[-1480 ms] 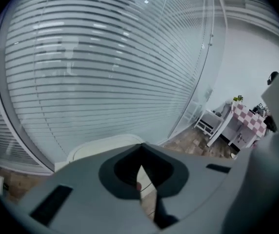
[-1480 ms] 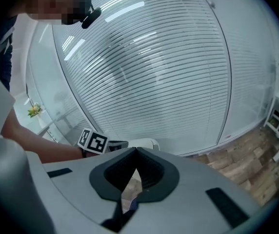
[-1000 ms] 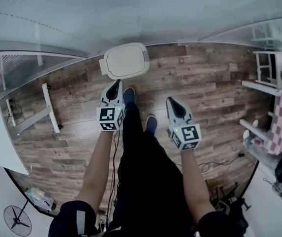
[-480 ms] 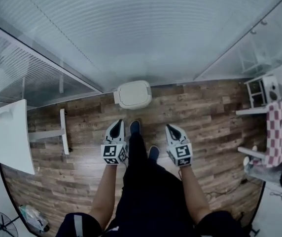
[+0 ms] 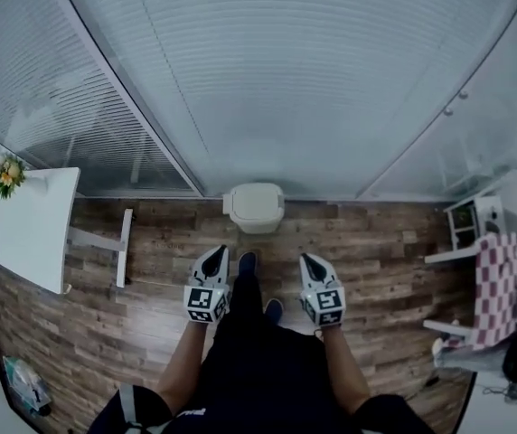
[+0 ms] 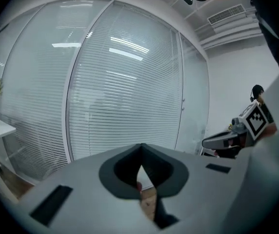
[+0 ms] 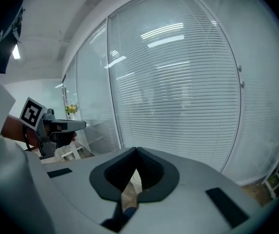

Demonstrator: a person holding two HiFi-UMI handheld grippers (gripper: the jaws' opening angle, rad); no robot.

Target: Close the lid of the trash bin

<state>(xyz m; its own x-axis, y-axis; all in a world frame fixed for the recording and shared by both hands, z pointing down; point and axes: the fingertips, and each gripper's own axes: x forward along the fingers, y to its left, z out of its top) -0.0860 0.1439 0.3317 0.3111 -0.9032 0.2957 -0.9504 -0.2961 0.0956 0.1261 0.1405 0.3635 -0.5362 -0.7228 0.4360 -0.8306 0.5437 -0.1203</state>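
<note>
Against the glass wall (image 5: 286,80) with its blinds, on the plank floor (image 5: 385,251), I see the bin (image 5: 255,206): cream, rounded, lid down flat. A second ago it sat larger and closer under me, and both grippers have since lifted away from it. The left gripper (image 5: 220,250) and right gripper (image 5: 305,259) are empty, jaws pressed together, with black-and-white markers on their cubes.

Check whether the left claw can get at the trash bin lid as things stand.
Probably yes, with a stoop: the left claw hangs shut above the floor, short of the trash bin by the wall, with nothing between. The lid looks already down.
</note>
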